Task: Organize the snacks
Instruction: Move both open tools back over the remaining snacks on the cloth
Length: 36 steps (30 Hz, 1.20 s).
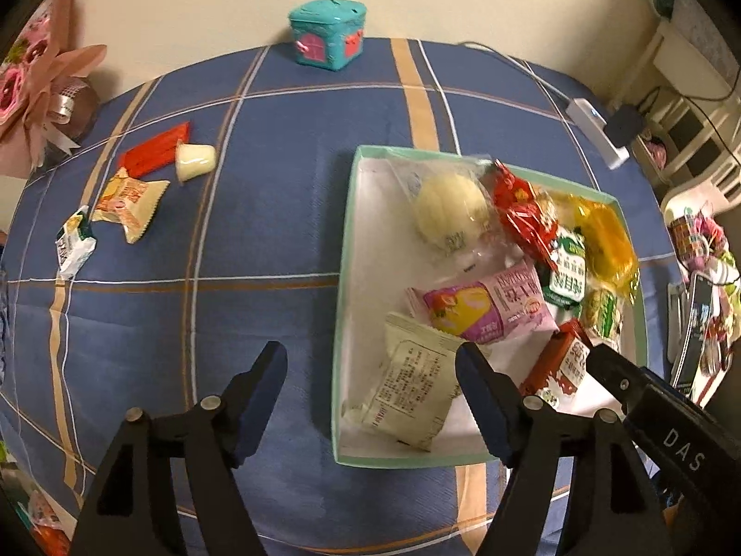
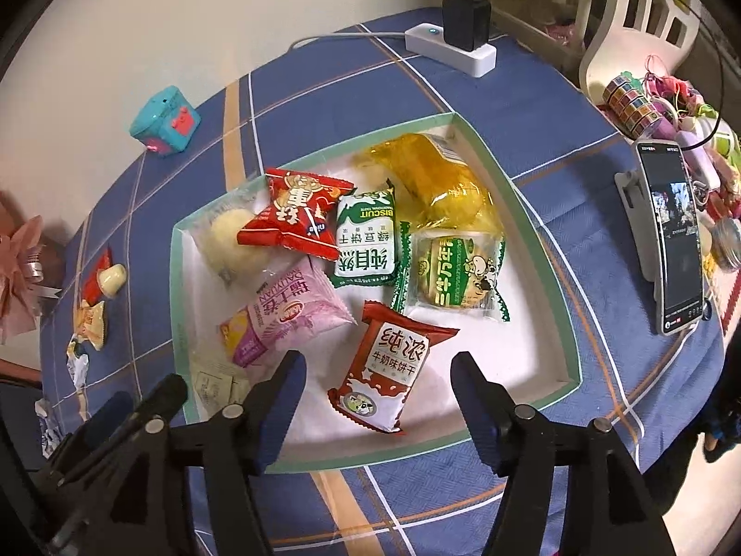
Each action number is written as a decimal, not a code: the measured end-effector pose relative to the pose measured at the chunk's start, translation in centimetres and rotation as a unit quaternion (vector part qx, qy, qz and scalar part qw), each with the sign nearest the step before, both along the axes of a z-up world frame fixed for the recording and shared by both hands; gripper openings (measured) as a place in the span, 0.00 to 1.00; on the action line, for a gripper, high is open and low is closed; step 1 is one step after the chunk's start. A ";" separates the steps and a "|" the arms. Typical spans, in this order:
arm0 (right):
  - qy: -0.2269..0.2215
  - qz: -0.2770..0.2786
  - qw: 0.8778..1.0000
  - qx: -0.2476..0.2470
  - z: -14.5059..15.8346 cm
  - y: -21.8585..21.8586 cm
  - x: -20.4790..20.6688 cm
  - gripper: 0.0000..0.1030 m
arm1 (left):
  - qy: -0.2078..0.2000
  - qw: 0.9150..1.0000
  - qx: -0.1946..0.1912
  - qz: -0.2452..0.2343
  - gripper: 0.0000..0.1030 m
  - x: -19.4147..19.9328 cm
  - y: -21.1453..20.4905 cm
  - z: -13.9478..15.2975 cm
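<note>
While both cameras look down on one blue plaid bench (image 1: 278, 213):
Left view only: loose snacks at far left, namely a pale jelly cup (image 1: 195, 161) on its side, a red bar (image 1: 155, 149), an orange-and-cream packet (image 1: 129, 201) and a green-and-white sachet (image 1: 74, 243).
Right view only: a phone on a stand (image 2: 671, 236).
Box: green-rimmed tray (image 2: 178, 287) holding wrapped snacks.
Red milk biscuit pack (image 2: 386, 366): in the tray's near part, long axis running near to far.
Other contents: green biscuit packet (image 2: 366, 241), pink packet (image 2: 287, 319), yellow bag (image 2: 430, 180).
Left gripper (image 1: 370, 398): fingers apart, empty, straddling the tray's rim.
Right gripper (image 2: 377, 405): fingers apart, not pressing the red pack between them.
</note>
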State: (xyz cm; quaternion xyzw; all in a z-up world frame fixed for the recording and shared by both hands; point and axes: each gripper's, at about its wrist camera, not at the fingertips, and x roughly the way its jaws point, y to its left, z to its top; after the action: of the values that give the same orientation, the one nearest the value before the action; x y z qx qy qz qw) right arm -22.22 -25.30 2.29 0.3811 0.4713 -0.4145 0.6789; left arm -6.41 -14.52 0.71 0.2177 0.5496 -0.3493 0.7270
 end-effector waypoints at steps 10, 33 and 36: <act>0.004 0.005 1.000 0.000 -0.1 0.0 0.3 0.70 | 0.000 0.999 -0.006 0.052 0.74 2.6 1.5 0.2; 0.016 0.033 0.999 -0.016 0.0 0.4 1.5 1.00 | -0.030 0.995 0.016 0.096 1.00 4.7 3.2 -0.2; 0.017 0.034 0.999 -0.017 0.0 0.5 1.6 1.00 | -0.032 0.995 0.016 0.097 1.00 4.9 3.4 -0.2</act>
State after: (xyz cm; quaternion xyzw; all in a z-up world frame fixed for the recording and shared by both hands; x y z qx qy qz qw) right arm -20.66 -24.84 2.29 0.3458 0.4887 -0.4056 0.6907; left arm -1.51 -11.17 0.56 0.1863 0.5504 -0.2612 0.7708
